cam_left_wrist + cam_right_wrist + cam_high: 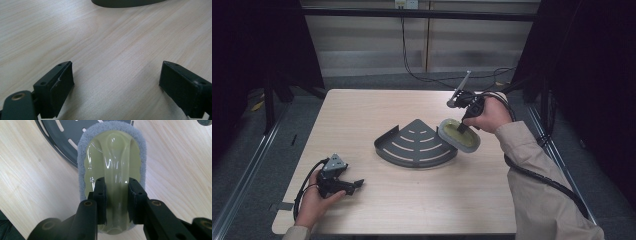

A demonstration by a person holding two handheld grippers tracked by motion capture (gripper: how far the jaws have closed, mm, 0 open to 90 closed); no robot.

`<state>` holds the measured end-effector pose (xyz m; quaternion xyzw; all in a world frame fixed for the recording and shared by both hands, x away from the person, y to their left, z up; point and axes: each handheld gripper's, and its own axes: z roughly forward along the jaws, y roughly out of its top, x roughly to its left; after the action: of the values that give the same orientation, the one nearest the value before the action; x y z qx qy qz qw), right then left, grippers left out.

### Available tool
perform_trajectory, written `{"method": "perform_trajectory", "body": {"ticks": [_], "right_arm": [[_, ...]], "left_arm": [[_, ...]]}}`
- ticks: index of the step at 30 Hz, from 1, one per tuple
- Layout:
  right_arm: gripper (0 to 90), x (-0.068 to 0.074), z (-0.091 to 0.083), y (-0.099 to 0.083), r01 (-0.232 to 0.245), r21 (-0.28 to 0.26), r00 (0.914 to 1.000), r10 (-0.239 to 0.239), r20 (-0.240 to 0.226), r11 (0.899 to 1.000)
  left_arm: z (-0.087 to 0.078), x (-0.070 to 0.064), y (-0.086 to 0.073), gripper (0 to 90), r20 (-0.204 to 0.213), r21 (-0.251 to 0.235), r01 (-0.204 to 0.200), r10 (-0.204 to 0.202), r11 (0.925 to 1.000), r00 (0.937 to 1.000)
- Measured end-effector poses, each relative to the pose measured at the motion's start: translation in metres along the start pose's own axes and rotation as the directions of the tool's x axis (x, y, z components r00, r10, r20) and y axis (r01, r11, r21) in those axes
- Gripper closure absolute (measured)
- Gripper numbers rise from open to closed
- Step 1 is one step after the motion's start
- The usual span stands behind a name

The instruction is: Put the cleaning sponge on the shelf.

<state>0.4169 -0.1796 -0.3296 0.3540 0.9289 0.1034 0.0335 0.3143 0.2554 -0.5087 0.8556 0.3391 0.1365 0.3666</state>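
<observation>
An oval scrubber (460, 135) with a pale green plastic back and a grey pad rim (111, 155) is held by its raised handle in my right gripper (116, 201), which is shut on it. It hangs tilted at the right edge of a dark grey fan-shaped slotted tray (414, 145) in the middle of the table; part of that tray (58, 137) lies under the scrubber's far end. Over the bare wood near the front left corner, my left gripper (354, 184) stands open with nothing between its jaws (117, 85). The tray's curved edge (125, 3) lies ahead of it.
The light wooden table (362, 115) has its front edge close to my left hand. Black cables (427, 75) trail on the floor behind the table, and dark curtains stand at both sides.
</observation>
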Motion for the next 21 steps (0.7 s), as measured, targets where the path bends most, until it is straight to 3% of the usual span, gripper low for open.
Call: {"method": "perform_trajectory", "body": {"ticks": [21], "right_arm": [[71.7, -0.001, 0.002, 0.019, -0.066, -0.011, 0.9978, 0.066, -0.004, 0.998]], "left_arm": [[0.000, 0.000, 0.000, 11.2, 0.004, 0.000, 0.002, -0.002, 1.0000, 1.0000]]}}
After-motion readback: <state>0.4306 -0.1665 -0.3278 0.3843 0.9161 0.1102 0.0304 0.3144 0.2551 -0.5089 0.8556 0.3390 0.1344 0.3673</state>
